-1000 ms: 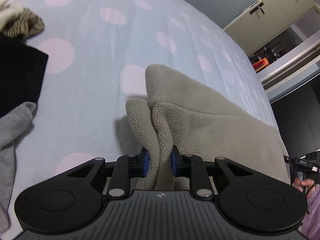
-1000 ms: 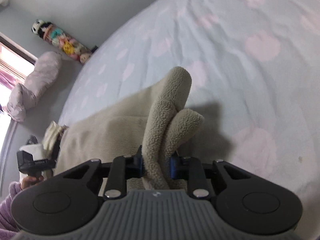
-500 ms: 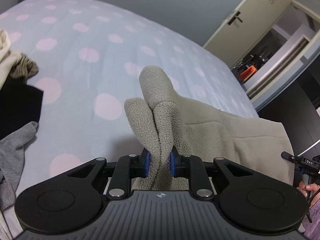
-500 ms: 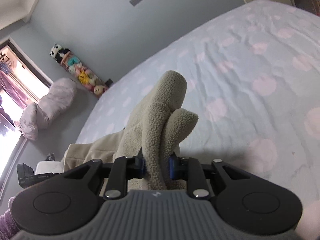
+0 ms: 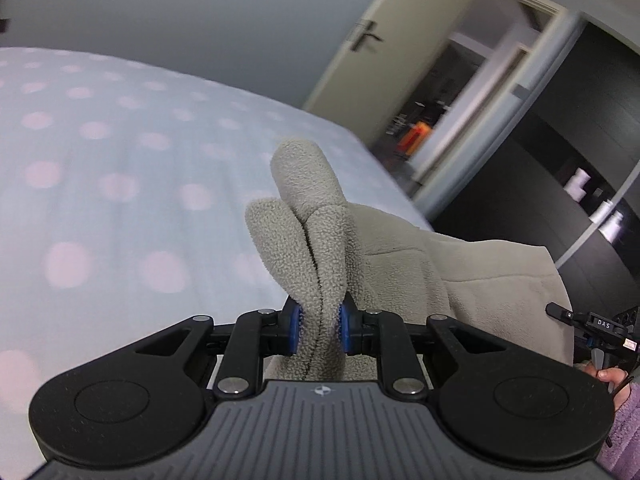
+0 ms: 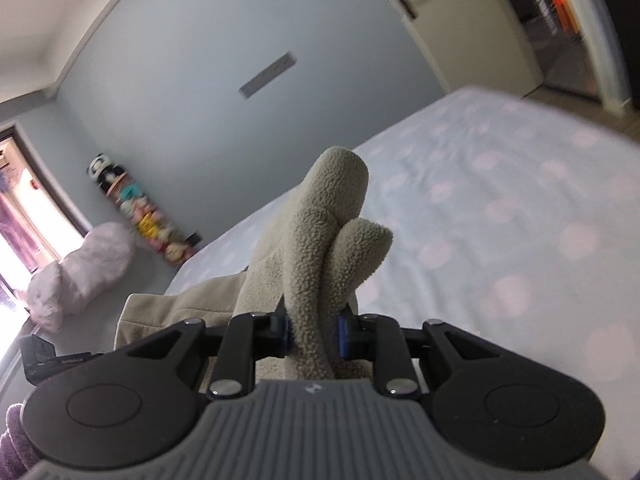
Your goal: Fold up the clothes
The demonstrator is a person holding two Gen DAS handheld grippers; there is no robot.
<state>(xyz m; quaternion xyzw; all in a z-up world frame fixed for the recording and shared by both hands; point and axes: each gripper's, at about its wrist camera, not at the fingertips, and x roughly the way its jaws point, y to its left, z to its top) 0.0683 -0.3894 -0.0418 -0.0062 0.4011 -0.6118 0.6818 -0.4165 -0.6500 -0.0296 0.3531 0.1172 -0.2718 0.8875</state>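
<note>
A bed with a pale blue cover dotted in pink is seen filling the middle of both views, with a grey-blue wall at its far side and an open cream door to the right. A beige fleece garment is held lifted clear of the bed, stretched between the two grippers. In the left wrist view, a bunched fold of the fleece is pinched between the blue pads of the left gripper, with the rest hanging away to the right. In the right wrist view, another bunched fold is clamped in the same way by the right gripper, the cloth trailing off to the left. A pink plush toy and a column of small toys are shown against the far left wall. A purple sleeve is visible at the near right edge.
</note>
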